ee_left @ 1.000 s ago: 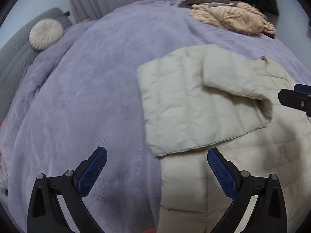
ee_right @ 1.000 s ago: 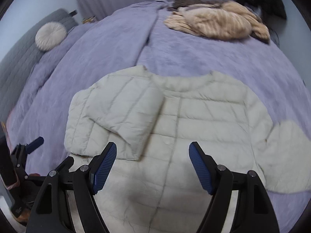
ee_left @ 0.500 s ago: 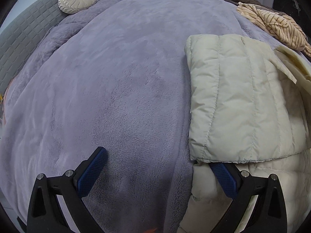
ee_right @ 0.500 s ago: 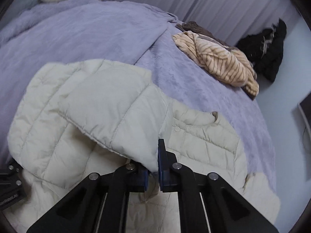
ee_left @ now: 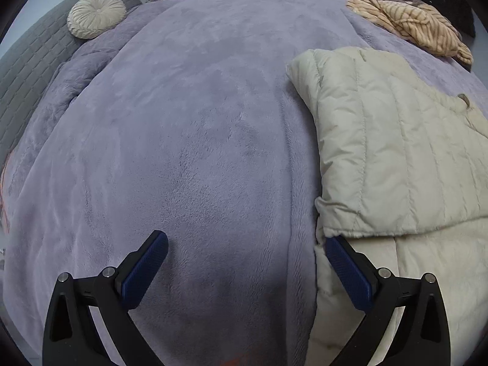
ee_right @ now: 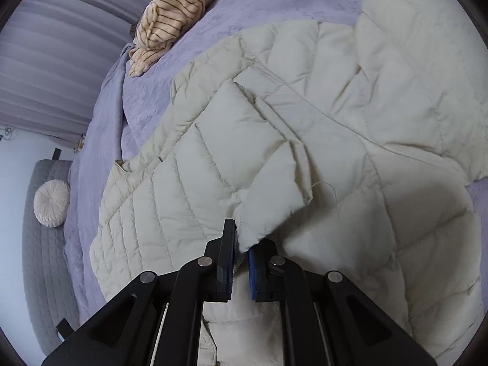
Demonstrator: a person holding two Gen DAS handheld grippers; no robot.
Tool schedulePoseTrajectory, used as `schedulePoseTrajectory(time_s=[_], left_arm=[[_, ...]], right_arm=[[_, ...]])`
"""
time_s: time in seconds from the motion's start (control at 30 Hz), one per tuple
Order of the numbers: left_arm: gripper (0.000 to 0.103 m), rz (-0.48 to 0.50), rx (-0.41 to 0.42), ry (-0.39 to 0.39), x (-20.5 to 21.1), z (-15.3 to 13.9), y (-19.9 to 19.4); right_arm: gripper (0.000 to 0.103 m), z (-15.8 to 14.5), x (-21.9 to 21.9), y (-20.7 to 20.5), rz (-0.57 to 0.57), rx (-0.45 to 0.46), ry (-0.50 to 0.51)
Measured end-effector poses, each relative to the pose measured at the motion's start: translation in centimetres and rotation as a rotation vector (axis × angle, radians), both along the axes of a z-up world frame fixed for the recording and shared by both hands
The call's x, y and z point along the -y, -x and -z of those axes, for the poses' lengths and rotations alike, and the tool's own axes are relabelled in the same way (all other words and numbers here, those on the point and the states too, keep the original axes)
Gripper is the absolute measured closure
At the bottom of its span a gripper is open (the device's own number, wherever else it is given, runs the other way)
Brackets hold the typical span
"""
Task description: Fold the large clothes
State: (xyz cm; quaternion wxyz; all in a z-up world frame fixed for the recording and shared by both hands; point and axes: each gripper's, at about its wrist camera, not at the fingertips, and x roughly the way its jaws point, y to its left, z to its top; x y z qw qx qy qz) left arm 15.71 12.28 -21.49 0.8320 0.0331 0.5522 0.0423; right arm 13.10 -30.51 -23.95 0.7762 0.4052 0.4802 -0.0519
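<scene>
The right gripper has just clamped its jaws on the cuff of the folded-in sleeve, which a second ago lay free between its spread jaws. The cream puffer jacket lies flat at the bed's near edge. The left gripper hangs released over the blanket, beside the jacket's edge. The sleeve can now be repositioned.

Left hand-held gripper, black frame with blue ribbed pads, angled steeply downward, jaws spread wide, nothing pinched; pad at 4 o'clock tucked just under a cream quilted fold. Right hand-held gripper, same black-and-blue build, rolled sideways, jaws nearly together, clamped on cream quilted puffer jacket edge toward 12 o'clock.
</scene>
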Motion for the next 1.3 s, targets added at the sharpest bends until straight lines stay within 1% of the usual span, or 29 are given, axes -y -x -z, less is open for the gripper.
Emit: schedulePoseTrajectory(time_s=[0.07, 0.13, 0.2, 0.27, 0.33, 0.43, 0.53, 0.63, 0.73, 0.77, 0.83, 0.9, 0.93, 1.0, 1.03, 1.07, 1.1, 1.13, 1.17, 1.23, 1.3], left_arm=[[0.000, 0.026, -0.020, 0.051, -1.2, -1.0, 0.7], [0.000, 0.016, -0.020, 0.088, -2.4, -2.1, 0.4], [0.000, -0.003, 0.001, 0.104, -3.1, -2.8, -1.1], [0.000, -0.030, 0.037, 0.098, -3.5, -3.2, -3.3], [0.000, -0.050, 0.071, 0.114, -3.6, -3.3, -5.3], [0.000, -0.043, 0.082, 0.122, -3.0, -2.8, -7.5], [0.000, -0.013, 0.072, 0.126, -1.6, -1.7, -8.5], [0.000, -0.002, 0.054, 0.111, -0.1, -0.4, -9.0], [0.000, -0.012, 0.047, 0.030, 0.5, 0.5, -9.8], [0.000, -0.012, 0.048, 0.013, 0.4, 0.5, -10.0], [0.000, -0.011, 0.054, 0.009, -0.3, 0.0, -10.3], [0.000, -0.011, 0.068, 0.049, -1.3, -1.1, -10.3], [0.000, -0.007, 0.077, 0.080, -1.7, -1.7, -10.4], [0.000, 0.013, 0.086, 0.131, -2.1, -2.6, -10.8], [0.000, 0.026, 0.086, 0.142, -2.0, -2.8, -11.1], [0.000, 0.042, 0.087, 0.142, -1.8, -2.9, -11.4], [0.000, 0.061, 0.085, 0.139, -1.4, -2.8, -11.7], [0.000, 0.084, 0.077, 0.137, -0.8, -2.5, -12.0], [0.000, 0.104, 0.068, 0.128, -0.2, -2.1, -12.4], [0.000, 0.125, 0.058, 0.110, 0.9, -1.4, -12.8], [0.000, 0.132, 0.043, 0.125, 1.4, -1.0, -13.2]], right_arm=[[0.095, 0.1, 0.3, 0.0, -0.012, 0.000, -0.029], [0.094, 0.1, 0.7, 0.1, -0.013, -0.004, -0.065], [0.094, -0.3, 1.2, 0.1, -0.008, -0.001, -0.085], [0.093, -0.7, 1.5, -0.1, -0.009, 0.004, -0.078], [0.093, -1.0, 1.8, -0.4, -0.017, 0.010, -0.075], [0.095, -1.9, 1.8, -0.9, -0.044, 0.013, -0.026], [0.096, -2.7, 2.0, -0.7, -0.062, 0.009, 0.081], [0.096, -1.4, 3.2, -0.3, -0.034, -0.037, 0.077], [0.096, -0.3, 4.2, 0.8, 0.001, -0.078, 0.102], [0.097, 0.0, 4.5, 1.1, 0.012, -0.086, 0.101], [0.097, -0.1, 4.9, 1.4, 0.030, -0.097, 0.099], [0.097, -0.4, 4.9, 1.3, 0.028, -0.104, 0.107], [0.095, -0.6, 4.9, 1.3, 0.024, -0.106, 0.104], [0.094, -1.1, 4.6, 1.6, 0.006, -0.111, 0.066], [0.090, -1.5, 4.2, 2.0, -0.001, -0.103, 0.045], [0.074, -2.0, 3.5, 2.5, -0.018, -0.087, 0.028], [0.061, -2.7, 2.4, 2.9, -0.051, -0.068, 0.011], [0.034, -3.3, 1.0, 3.2, -0.091, -0.052, -0.004], [0.028, -4.0, -0.6, 3.5, -0.128, -0.023, -0.020], [0.028, -4.8, -4.6, 3.5, -0.225, 0.032, -0.097], [0.032, -4.4, -9.8, 2.9, -0.339, 0.049, -0.186]])
